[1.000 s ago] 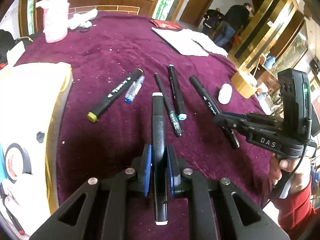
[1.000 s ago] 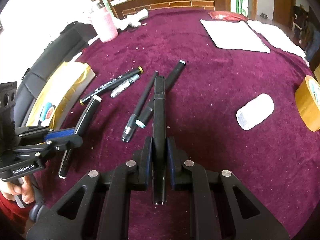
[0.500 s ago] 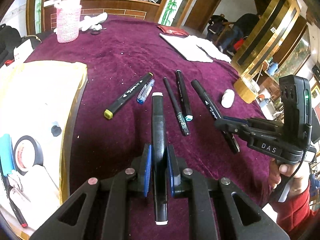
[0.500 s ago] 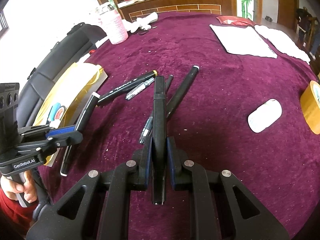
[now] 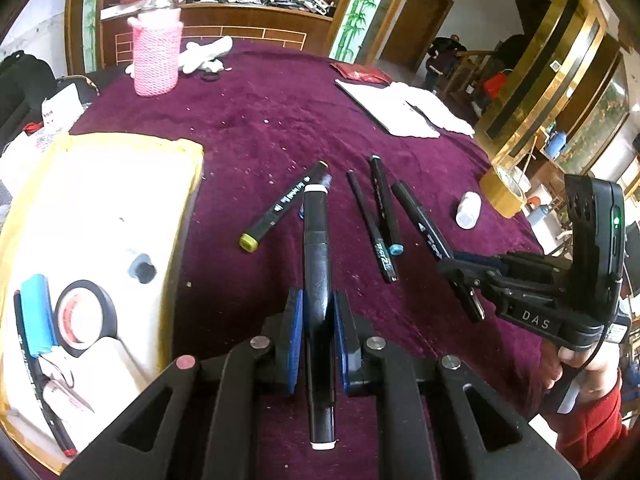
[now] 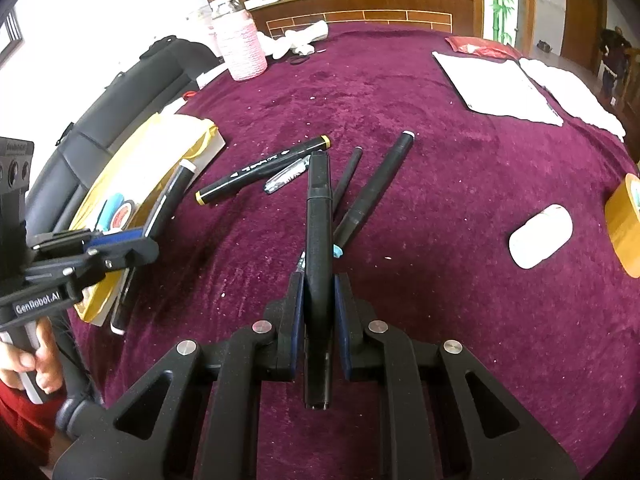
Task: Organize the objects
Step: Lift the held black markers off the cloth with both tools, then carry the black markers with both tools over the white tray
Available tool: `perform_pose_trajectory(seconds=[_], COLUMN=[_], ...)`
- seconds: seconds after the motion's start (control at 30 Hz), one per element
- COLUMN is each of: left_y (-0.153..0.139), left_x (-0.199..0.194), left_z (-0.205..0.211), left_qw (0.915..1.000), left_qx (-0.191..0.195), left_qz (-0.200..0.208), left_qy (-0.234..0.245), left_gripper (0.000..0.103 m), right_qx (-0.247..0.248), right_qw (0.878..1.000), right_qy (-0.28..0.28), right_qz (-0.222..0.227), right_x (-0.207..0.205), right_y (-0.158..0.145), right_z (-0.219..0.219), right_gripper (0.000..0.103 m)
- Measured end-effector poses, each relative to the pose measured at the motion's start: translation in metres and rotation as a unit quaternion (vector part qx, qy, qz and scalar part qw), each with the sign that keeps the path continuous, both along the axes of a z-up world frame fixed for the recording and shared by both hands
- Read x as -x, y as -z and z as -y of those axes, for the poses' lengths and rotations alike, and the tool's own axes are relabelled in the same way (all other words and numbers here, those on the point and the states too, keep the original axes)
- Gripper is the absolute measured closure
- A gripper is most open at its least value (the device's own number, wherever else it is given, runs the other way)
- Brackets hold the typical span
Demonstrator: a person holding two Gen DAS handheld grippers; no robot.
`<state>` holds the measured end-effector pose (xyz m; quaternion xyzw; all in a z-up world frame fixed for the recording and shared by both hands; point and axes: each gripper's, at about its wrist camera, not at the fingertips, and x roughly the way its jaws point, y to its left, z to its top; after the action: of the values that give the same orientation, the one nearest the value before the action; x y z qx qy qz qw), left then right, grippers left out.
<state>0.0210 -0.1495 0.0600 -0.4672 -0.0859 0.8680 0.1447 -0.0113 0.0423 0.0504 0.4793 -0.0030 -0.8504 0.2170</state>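
My left gripper [image 5: 318,312] is shut on a black marker with white ends [image 5: 316,264], held beside the yellow-rimmed white tray [image 5: 192,184]. My right gripper [image 6: 319,300] is shut on an all-black marker [image 6: 319,216] that points at the pens on the purple cloth. There lie a yellow-capped marker [image 6: 264,170], a clear pen [image 6: 286,176], a thin black pen [image 6: 346,176] and a teal-tipped marker [image 6: 376,188]. In the right wrist view the left gripper [image 6: 150,232] hangs over the tray's edge. In the left wrist view the right gripper [image 5: 452,268] is at the right.
The tray holds a black tape roll [image 5: 86,316] and a blue item [image 5: 38,312]. A white bottle [image 6: 540,236] and a brown tape roll [image 6: 624,220] lie at the right. A pink knitted bottle [image 6: 242,50] and white papers [image 6: 496,84] are at the back.
My left gripper has drawn back and up with its marker, toward the tray, which now fills more of its view. The right gripper keeps its marker and has hardly moved.
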Motion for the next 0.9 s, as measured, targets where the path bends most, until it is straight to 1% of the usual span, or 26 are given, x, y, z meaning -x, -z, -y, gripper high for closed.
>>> perform_pose_trajectory(seconds=[0.2,0.4,0.5,0.7,0.9], left_y=[-0.008,-0.012,-0.013,-0.011,-0.014], left_x=[0.001,0.001,0.001,0.001,-0.001], left_z=[0.02,0.059,0.081,0.121,0.149], left_qw=[0.9999,0.9984,0.9967,0.9925,0.9889], left_qx=[0.001,-0.003,0.0,0.003,0.003], left_qz=[-0.003,-0.001,0.004,0.011,0.011], left_qy=[-0.017,-0.056,-0.081,-0.122,-0.148], left_gripper=[0.089,0.089,0.089,0.09,0.09], right_qx=[0.0,0.023,0.031,0.034,0.034], right_qw=[1.0,0.999,0.998,0.995,0.991], right_qy=[-0.008,-0.03,-0.056,-0.098,-0.133], right_qz=[-0.002,0.0,-0.003,-0.002,-0.002], right_x=[0.0,0.005,0.006,0.01,0.01], right_y=[-0.003,-0.013,-0.021,-0.027,-0.032], right_z=[0.008,0.027,0.048,0.091,0.126], right_gripper=[0.089,0.089,0.089,0.088,0.088])
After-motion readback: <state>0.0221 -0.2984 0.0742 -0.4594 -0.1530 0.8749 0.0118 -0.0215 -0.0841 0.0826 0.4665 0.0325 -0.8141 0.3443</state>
